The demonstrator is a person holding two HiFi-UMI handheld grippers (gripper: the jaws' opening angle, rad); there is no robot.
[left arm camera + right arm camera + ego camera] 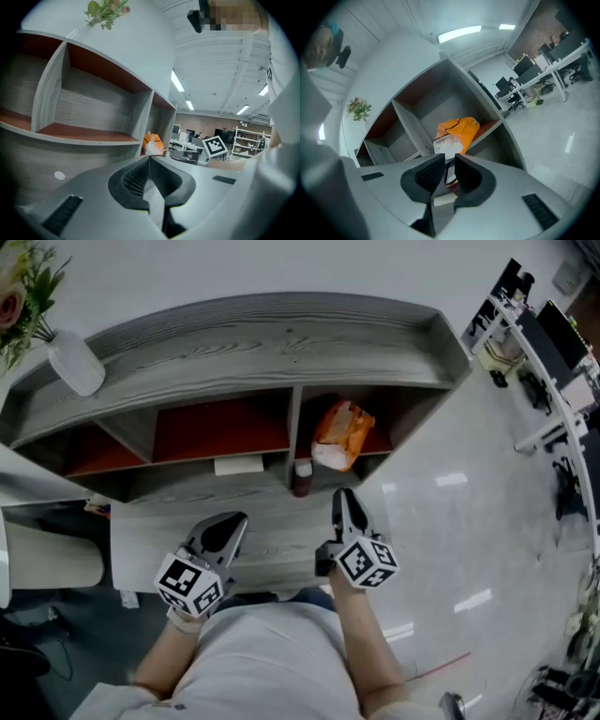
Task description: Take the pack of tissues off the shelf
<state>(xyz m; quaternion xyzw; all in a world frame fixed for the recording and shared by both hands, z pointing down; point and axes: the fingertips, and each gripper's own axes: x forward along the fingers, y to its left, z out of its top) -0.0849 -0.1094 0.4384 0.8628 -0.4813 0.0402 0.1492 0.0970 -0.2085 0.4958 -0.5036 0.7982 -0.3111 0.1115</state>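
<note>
Nothing of the task is judged to be done. The crumpled orange-and-white plastic pack of tissues [342, 432] [457, 133] is seen on the red-brown floor of the right-hand compartment of the curved grey wood-grain shelf unit [281, 343], near that compartment's front edge. It is held by neither gripper. The reach, the grip and the withdrawal are all left to do.

The right gripper [347, 502] [446, 164] is held in front of the shelf unit, short of the pack and pointed towards it. Its jaws are parted by only a narrow gap and nothing is gripped. A wider opening is judged to be needed before the pack can be taken. The left gripper [230, 526] [150, 161] is held lower and to the left, away from the pack, with its jaw tips brought together on nothing.

The compartment front is open, so a straight approach is allowed. The pack is set close beside the upright grey divider on its left; whether the two touch cannot be told. More room is offered on its right, up to the end wall. A small dark red bottle [301, 477] is stood on the lower grey ledge just in front of the divider, near the line of approach, and could be knocked by a low entry. The compartment's roof is formed by the top board, so a lift is limited until the pack is drawn forward.
</note>
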